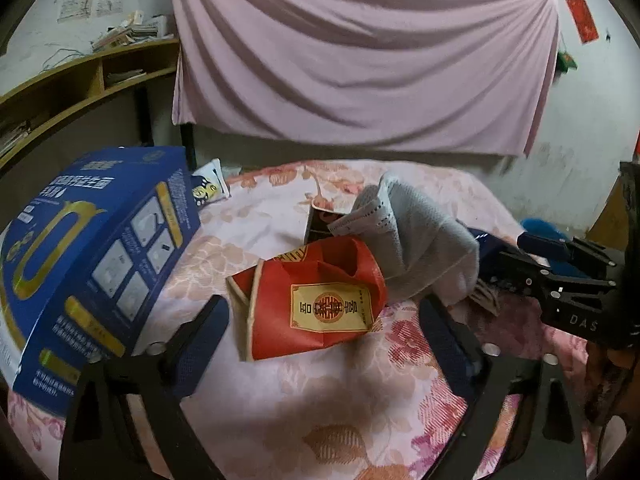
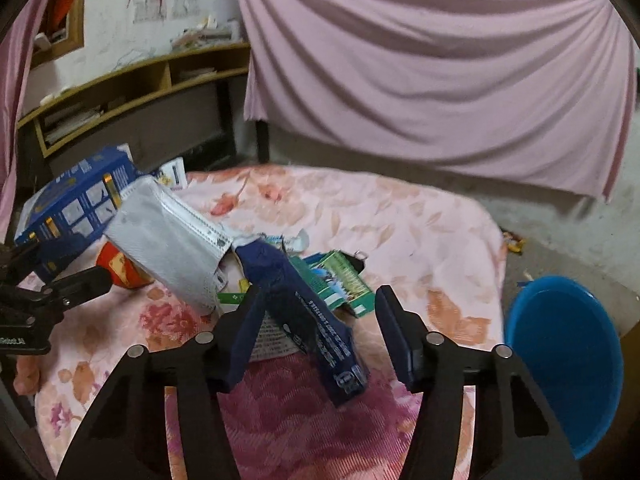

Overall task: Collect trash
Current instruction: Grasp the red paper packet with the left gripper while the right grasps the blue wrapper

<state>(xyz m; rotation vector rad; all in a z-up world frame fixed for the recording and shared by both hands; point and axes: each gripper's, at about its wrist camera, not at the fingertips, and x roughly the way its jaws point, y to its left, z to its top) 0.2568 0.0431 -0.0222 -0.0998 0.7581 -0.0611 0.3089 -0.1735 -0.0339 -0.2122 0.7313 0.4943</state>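
- Left tool [image 1: 320,336] spread wide, nothing gripped, over the red paper bag [image 1: 316,300] on the floral bed cover [image 1: 320,400].
- Right tool [image 2: 320,320] parted; dark blue packet [image 2: 320,328] between its fingers, the right pad clear of it.

Floral bedspread [image 1: 320,400] under scattered packaging [image 1: 320,300]

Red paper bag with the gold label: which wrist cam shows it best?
Left wrist view. The red paper bag lies nearly whole on the bedspread, centred ahead of the open left gripper, gold label facing the camera. In the right wrist view only a corner of it shows, mostly hidden behind the white packet.
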